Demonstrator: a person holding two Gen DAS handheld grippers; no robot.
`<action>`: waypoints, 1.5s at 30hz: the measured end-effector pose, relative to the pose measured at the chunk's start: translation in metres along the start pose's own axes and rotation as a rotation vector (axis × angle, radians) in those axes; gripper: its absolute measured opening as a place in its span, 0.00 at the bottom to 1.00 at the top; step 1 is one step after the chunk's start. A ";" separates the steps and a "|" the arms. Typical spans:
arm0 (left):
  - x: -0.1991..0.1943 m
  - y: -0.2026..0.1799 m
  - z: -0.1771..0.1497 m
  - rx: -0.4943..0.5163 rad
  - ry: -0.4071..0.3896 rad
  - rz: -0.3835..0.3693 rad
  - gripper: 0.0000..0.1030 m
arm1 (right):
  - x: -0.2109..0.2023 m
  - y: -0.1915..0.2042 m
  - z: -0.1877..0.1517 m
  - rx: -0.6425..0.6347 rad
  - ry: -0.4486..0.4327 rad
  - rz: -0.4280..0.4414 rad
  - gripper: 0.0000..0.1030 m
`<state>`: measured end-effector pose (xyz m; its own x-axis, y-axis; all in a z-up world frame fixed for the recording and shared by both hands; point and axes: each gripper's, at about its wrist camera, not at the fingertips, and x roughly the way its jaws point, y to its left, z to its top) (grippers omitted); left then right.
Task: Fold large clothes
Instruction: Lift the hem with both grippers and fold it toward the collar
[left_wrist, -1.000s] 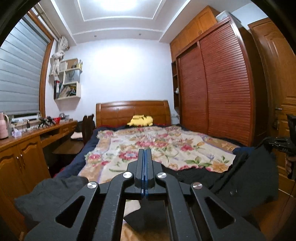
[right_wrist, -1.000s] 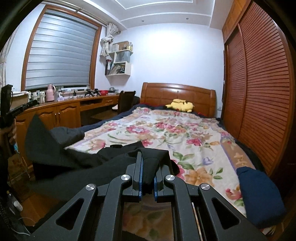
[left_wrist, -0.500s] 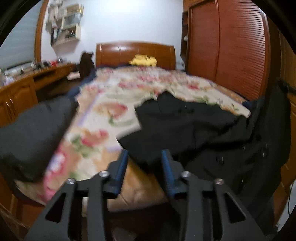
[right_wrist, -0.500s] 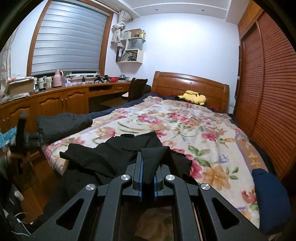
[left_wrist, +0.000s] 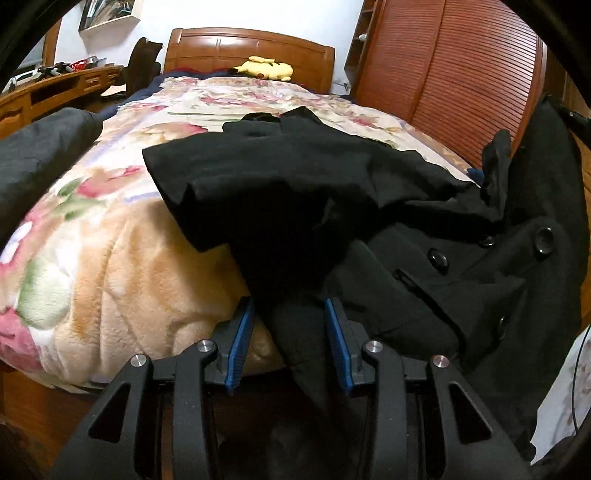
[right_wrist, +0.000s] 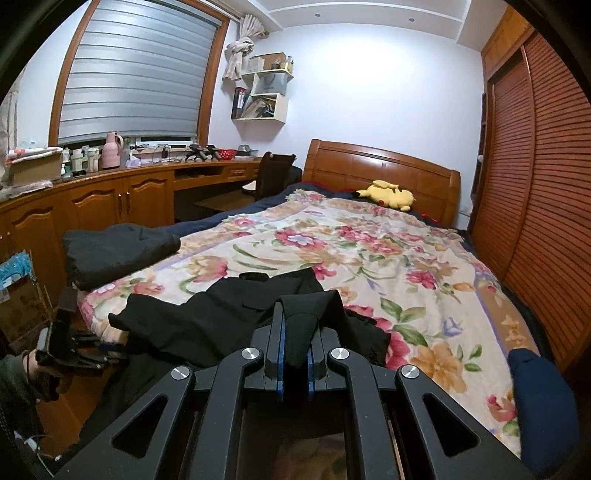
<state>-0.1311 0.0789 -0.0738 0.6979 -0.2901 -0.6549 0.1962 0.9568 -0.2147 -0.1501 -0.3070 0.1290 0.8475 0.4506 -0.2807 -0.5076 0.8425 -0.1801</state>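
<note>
A black buttoned coat (left_wrist: 295, 177) lies crumpled across the near end of the bed, part of it hanging over the edge. My left gripper (left_wrist: 290, 332) points down at that edge. Its blue pads (left_wrist: 242, 336) stand apart and are closing, with a hanging fold of the coat between them. My right gripper (right_wrist: 295, 350) is shut on a bunched piece of the black coat (right_wrist: 221, 317) above the blanket. In the right wrist view the left gripper (right_wrist: 110, 347) sits low at the left, held by a person's hand (right_wrist: 33, 369).
The bed carries a floral blanket (right_wrist: 369, 251). A folded grey garment (right_wrist: 118, 251) lies on its left corner and a navy bundle (right_wrist: 543, 398) on its right edge. A yellow plush (right_wrist: 388, 194) rests by the headboard. A wooden desk (right_wrist: 110, 199) stands left, a slatted wardrobe (right_wrist: 546, 184) right.
My left gripper dropped and tipped down to the bed's edge, and its shut jaws came apart around a fold of the coat. The coat settled onto the blanket; the right gripper shifted sideways, still gripping.
</note>
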 end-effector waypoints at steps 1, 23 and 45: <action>-0.001 -0.002 0.000 0.006 0.002 -0.001 0.25 | 0.000 -0.001 0.000 -0.001 0.000 -0.002 0.08; -0.009 -0.009 0.175 0.051 -0.220 0.042 0.03 | 0.128 -0.074 0.054 0.037 -0.022 -0.210 0.08; 0.042 0.008 0.197 0.053 -0.229 0.042 0.78 | 0.229 -0.101 -0.001 0.125 0.276 -0.346 0.65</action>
<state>0.0354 0.0785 0.0393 0.8432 -0.2433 -0.4793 0.1951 0.9694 -0.1489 0.0952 -0.2889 0.0817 0.8821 0.0556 -0.4678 -0.1654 0.9663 -0.1972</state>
